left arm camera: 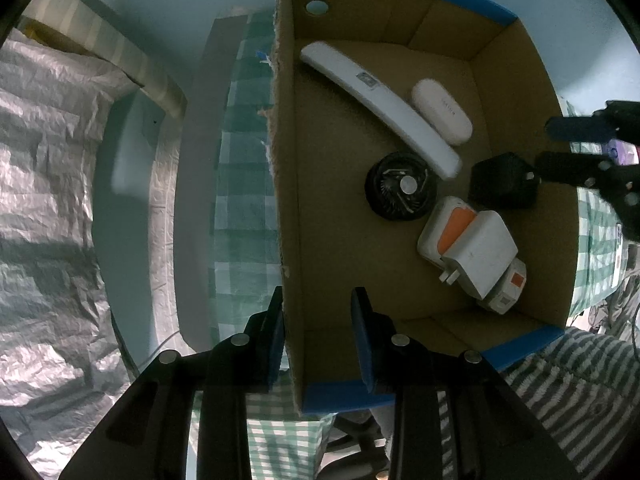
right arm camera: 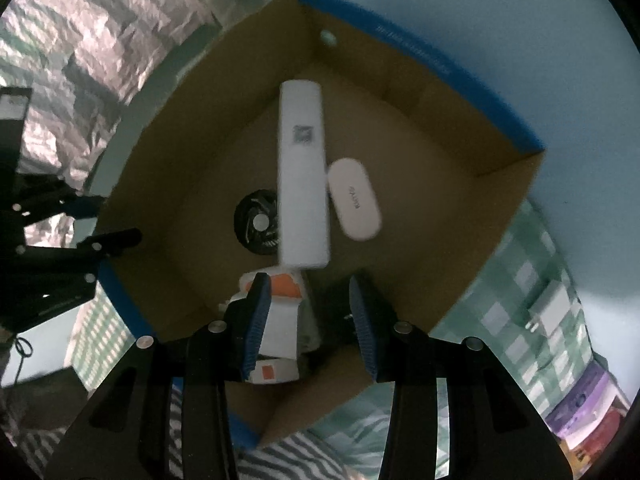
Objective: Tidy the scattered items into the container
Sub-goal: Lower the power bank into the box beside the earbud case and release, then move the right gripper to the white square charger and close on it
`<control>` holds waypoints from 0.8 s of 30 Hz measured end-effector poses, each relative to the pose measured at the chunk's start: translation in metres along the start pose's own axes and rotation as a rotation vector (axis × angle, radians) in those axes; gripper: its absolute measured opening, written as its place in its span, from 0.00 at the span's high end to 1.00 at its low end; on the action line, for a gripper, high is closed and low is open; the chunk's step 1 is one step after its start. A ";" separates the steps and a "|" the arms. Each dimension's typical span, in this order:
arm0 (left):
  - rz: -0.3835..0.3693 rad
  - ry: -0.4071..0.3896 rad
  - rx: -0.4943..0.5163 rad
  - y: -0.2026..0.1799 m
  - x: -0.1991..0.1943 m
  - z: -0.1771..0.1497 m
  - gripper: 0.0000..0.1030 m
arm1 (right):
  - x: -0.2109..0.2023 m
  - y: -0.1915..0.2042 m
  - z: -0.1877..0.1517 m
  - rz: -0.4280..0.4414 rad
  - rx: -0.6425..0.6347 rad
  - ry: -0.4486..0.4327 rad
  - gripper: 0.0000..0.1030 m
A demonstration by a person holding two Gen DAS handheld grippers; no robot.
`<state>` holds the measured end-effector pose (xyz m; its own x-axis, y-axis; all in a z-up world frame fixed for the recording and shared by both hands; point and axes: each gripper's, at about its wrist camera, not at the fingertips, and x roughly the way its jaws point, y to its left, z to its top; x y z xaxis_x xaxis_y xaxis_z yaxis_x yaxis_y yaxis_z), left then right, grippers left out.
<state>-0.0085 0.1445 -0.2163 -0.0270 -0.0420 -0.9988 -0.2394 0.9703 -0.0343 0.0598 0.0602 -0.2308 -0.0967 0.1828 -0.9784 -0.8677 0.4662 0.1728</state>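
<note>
An open cardboard box (left arm camera: 288, 200) with blue flaps holds a long white bar (left arm camera: 380, 104), a white oval case (left arm camera: 442, 112), a round black fan (left arm camera: 400, 186), a black plug adapter (left arm camera: 502, 180) and white and orange chargers (left arm camera: 468, 248). My left gripper (left arm camera: 318, 336) is open, its jaws straddling the box's left wall. My right gripper (right arm camera: 306, 324) is open and empty above the box's near corner, over the chargers (right arm camera: 280, 320). The box (right arm camera: 500, 208), bar (right arm camera: 302, 176), case (right arm camera: 354, 204) and fan (right arm camera: 256, 222) show in the right wrist view. The right gripper also shows in the left wrist view (left arm camera: 560, 146).
The box stands on a green checked cloth (left arm camera: 240, 184). A white charger (right arm camera: 552, 312) and purple packets (right arm camera: 584, 404) lie on the cloth right of the box. Crinkled silver sheeting (left arm camera: 44, 184) lies at the left. A striped fabric (left arm camera: 560, 380) lies at the near side.
</note>
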 end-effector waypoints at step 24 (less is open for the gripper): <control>0.008 0.003 0.000 -0.003 -0.001 0.005 0.70 | -0.059 -0.087 -0.027 -0.058 0.195 -0.083 0.49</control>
<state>-0.0030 0.1430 -0.2157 -0.0321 -0.0352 -0.9989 -0.2390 0.9706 -0.0266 0.1281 -0.0145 -0.1910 -0.0018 0.2182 -0.9759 -0.7591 0.6350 0.1434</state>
